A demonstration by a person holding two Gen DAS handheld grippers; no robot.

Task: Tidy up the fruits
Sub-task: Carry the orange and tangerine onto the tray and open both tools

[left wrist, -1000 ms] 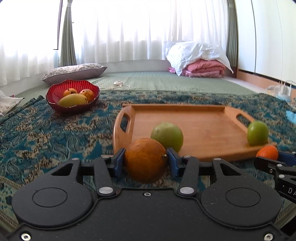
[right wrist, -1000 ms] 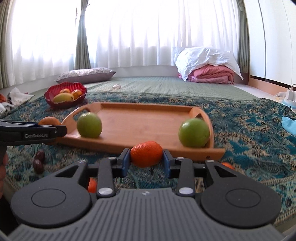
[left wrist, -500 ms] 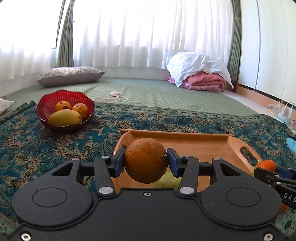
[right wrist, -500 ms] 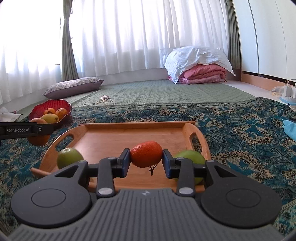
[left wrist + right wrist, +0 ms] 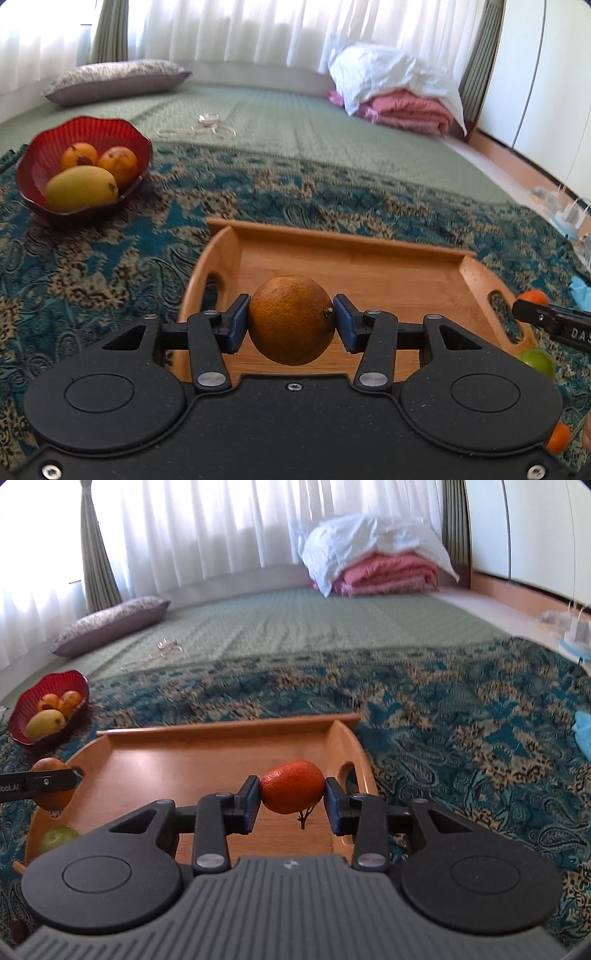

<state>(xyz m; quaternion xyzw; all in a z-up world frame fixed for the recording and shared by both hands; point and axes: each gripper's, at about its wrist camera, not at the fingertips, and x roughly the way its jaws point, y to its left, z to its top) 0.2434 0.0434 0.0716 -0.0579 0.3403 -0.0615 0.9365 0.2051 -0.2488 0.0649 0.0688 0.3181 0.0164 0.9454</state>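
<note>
The orange [image 5: 291,319] sits clamped between the blue pads of the left tool [image 5: 291,322], held in the air above the near left part of the wooden tray [image 5: 369,258]. The mandarin [image 5: 292,791], smaller and brighter, is pinched the same way in the right tool [image 5: 291,794] over the tray's right end, beside its handle slot [image 5: 347,771], with a short twig hanging below it. Both tools are closed only as far as the fruit allows, each gripping at the widest girth.

The main risk, as I judge it, is rolling. Round fruit released from any height onto smooth flat wood will run, and the tray's rim is low, so the mandarin could go through the handle slot or over the edge onto the patterned teal rug [image 5: 461,716]. A green apple [image 5: 55,840] lies at the tray's near left corner, and the orange could knock it if dropped there. The two tools are close over one tray, so opening both together invites a bump.

Far left, the red bowl [image 5: 88,127] already holds a mango [image 5: 80,187] and two orange fruits; whether the carried fruit belongs there or on the tray cannot be told.
</note>
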